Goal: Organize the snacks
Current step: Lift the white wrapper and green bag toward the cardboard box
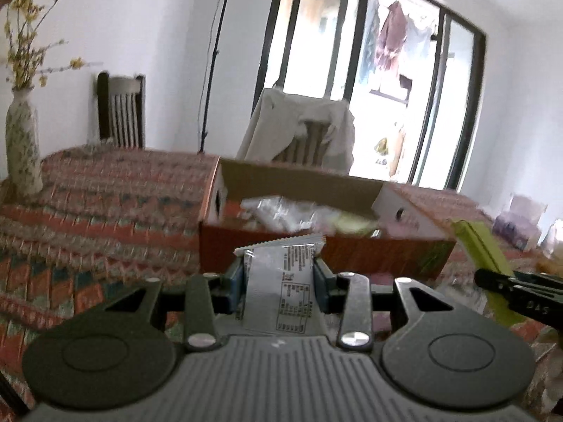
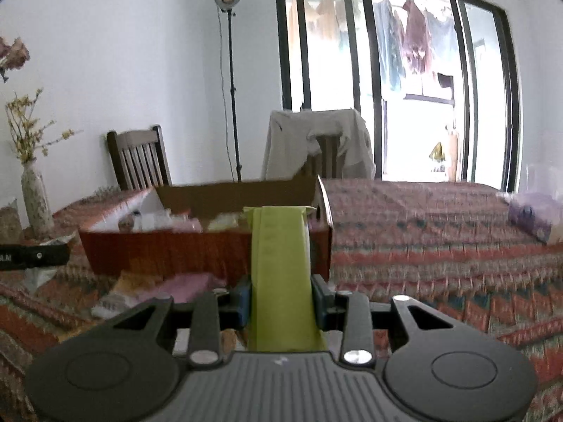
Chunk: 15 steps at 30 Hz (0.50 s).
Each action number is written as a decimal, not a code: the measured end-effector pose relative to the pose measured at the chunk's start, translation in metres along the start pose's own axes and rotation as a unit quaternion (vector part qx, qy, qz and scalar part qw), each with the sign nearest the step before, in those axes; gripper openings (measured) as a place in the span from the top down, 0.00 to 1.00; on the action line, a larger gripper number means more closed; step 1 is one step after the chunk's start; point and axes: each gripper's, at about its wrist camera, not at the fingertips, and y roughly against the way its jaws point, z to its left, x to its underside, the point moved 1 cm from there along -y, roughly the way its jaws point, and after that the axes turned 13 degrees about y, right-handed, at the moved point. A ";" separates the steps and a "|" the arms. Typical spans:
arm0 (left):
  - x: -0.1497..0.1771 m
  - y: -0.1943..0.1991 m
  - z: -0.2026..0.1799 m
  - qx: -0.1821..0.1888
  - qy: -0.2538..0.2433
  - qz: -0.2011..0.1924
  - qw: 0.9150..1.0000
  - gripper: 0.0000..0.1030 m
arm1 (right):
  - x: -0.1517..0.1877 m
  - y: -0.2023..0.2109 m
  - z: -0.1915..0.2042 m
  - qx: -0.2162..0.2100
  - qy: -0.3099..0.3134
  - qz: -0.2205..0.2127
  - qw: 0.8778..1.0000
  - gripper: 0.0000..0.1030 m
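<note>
My left gripper [image 1: 281, 274] is shut on a white snack packet [image 1: 281, 281] with black print, held upright just in front of an open cardboard box [image 1: 316, 253]. The box holds several snack packets [image 1: 299, 214]. My right gripper [image 2: 281, 295] is shut on a yellow-green snack packet [image 2: 281, 267], held upright before the same box [image 2: 176, 249]. The right gripper with its green packet [image 1: 482, 249] also shows at the right edge of the left wrist view. The left gripper's finger [image 2: 35, 256] shows at the left edge of the right wrist view.
The table has a patterned red cloth [image 2: 440, 246]. Loose snack packets [image 2: 158, 288] lie in front of the box. A purple package [image 2: 531, 218] lies at the far right. A vase with yellow flowers [image 1: 23, 147] stands at the left. Two chairs [image 2: 140, 158] stand behind the table.
</note>
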 end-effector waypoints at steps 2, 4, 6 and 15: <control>-0.008 -0.002 -0.006 0.003 -0.006 -0.010 1.000 0.62 | -0.004 -0.002 0.000 0.001 0.001 -0.004 1.000 0.68; -0.017 -0.005 -0.011 0.004 -0.012 -0.020 1.000 0.62 | -0.020 -0.009 -0.001 0.001 0.004 -0.019 1.000 0.68; -0.026 -0.009 -0.017 0.004 -0.017 -0.028 0.999 0.62 | -0.025 -0.011 -0.001 0.000 0.004 -0.024 1.000 0.68; -0.058 -0.043 -0.034 -0.004 -0.024 -0.049 0.999 0.62 | -0.074 -0.056 -0.003 0.001 0.008 -0.048 0.999 0.68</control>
